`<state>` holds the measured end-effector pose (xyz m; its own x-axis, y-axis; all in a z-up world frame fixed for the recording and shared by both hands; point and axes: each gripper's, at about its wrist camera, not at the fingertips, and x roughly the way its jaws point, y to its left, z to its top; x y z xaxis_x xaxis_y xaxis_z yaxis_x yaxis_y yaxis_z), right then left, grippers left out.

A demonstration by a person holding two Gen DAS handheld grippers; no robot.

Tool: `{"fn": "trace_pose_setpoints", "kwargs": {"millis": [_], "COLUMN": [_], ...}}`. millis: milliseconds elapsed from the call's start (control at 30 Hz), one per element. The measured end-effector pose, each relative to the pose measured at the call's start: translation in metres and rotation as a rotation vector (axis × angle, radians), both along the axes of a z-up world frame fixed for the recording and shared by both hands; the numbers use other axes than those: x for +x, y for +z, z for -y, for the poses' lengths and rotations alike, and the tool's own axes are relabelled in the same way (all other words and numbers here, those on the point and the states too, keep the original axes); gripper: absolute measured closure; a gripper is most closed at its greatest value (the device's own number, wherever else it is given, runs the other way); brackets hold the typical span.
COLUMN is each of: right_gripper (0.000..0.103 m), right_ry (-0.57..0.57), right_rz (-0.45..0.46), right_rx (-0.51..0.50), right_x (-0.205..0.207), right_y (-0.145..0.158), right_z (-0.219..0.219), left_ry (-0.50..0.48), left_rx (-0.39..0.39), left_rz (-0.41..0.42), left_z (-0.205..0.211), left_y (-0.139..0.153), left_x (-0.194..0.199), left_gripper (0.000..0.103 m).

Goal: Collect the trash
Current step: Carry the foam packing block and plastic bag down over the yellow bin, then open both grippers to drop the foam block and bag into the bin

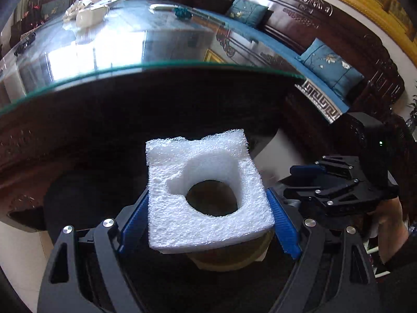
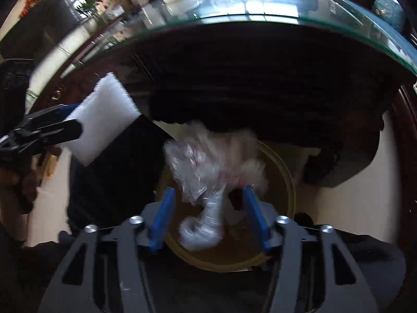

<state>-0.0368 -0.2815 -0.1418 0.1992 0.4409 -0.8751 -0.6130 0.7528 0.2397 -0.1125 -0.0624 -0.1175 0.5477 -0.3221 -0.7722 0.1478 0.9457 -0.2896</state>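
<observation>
My left gripper [image 1: 208, 203] is shut on a white foam block [image 1: 208, 198] with a round hole in it, held above a round yellow-rimmed bin [image 1: 232, 260]. The same foam block [image 2: 101, 117] and the left gripper [image 2: 65, 122] show at the left of the right wrist view. My right gripper [image 2: 208, 203] is open above the bin [image 2: 284, 172]. A crumpled clear plastic bag [image 2: 208, 167], blurred, hangs between the blue fingers [image 2: 161, 221] without being pinched. The right gripper also shows in the left wrist view [image 1: 307, 172].
A glass-topped dark wooden table [image 1: 104, 52] fills the upper part of both views, its edge just above the bin. White dishes [image 1: 88, 13] and a teal object [image 1: 182, 13] sit on it. A carved sofa with blue cushions [image 1: 328, 65] stands at the right. Pale floor [image 2: 365, 203] surrounds the bin.
</observation>
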Motion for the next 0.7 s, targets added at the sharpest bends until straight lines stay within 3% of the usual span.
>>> {"fn": "trace_pose_setpoints", "kwargs": {"millis": [133,300,700], "right_gripper": [0.046,0.046,0.046], "right_ry": [-0.055,-0.097,-0.137], "right_rz": [-0.043,-0.020,-0.041], "right_rx": [0.056,0.076,0.099], "right_x": [0.004,0.001,0.005], "right_y": [-0.006,0.000,-0.005], "right_z": [0.010,0.031,0.062], "left_ry": [-0.028,-0.078,-0.202], "left_rx": [0.017,0.032,0.017], "left_rz": [-0.049,-0.103,-0.171], "left_z": [0.006,0.023,0.072], "left_y": [-0.021,-0.042,-0.065], "left_x": [0.001,0.014,0.043], "left_gripper": [0.019,0.019,0.014]}}
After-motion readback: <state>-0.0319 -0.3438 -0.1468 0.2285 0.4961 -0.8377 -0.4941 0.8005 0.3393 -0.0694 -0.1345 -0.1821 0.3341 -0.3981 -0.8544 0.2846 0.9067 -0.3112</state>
